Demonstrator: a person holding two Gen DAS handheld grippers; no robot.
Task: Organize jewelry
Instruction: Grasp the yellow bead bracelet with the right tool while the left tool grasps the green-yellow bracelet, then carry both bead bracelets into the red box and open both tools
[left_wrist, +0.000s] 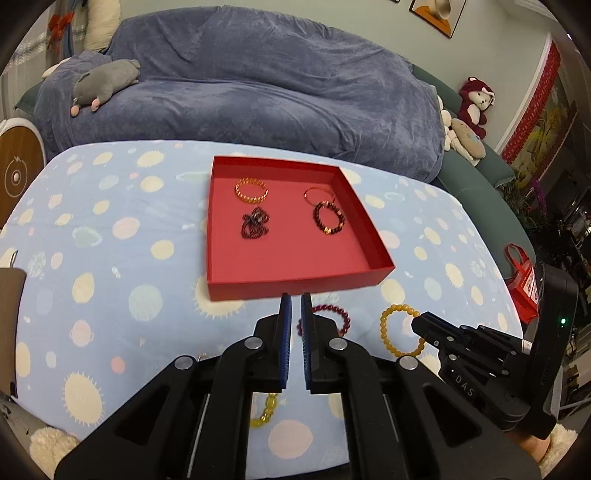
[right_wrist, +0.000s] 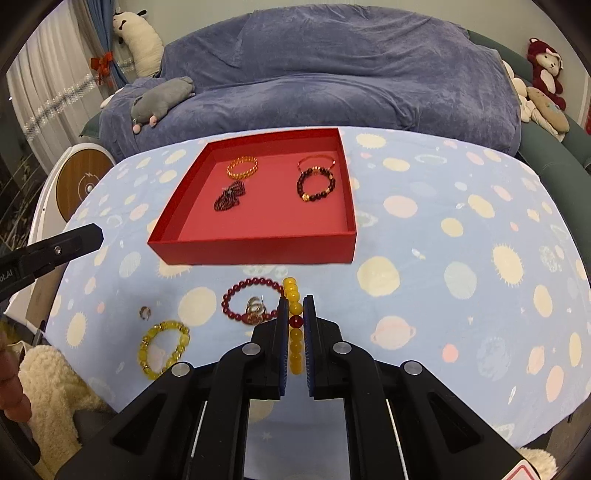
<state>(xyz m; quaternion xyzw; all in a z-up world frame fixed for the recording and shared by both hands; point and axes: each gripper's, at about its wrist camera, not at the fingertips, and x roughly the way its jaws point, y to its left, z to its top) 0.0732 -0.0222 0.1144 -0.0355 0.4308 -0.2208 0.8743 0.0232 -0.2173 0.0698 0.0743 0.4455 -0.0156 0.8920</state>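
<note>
A red tray (left_wrist: 295, 286) (right_wrist: 255, 250) on the table holds an orange bracelet (right_wrist: 242, 166), a dark chain (right_wrist: 229, 199), a thin red bangle (right_wrist: 316, 161) and a dark bead bracelet (right_wrist: 316, 184). My right gripper (right_wrist: 295, 301) is shut on a yellow bead bracelet (right_wrist: 293, 295) with one red bead, in front of the tray; it also shows in the left wrist view (left_wrist: 400, 328). My left gripper (left_wrist: 294, 300) is nearly closed and empty, above a dark red bead bracelet (left_wrist: 330, 312) (right_wrist: 251, 299). Another yellow bracelet (right_wrist: 162, 349) and a small ring (right_wrist: 145, 312) lie on the cloth.
The table wears a blue cloth with planet prints (right_wrist: 443, 258). A sofa under a blue-grey cover (left_wrist: 258, 92) stands behind, with a grey plush toy (left_wrist: 103, 83). A round white and wood device (right_wrist: 83, 181) sits at the left. A red bag (left_wrist: 522, 284) is at the right.
</note>
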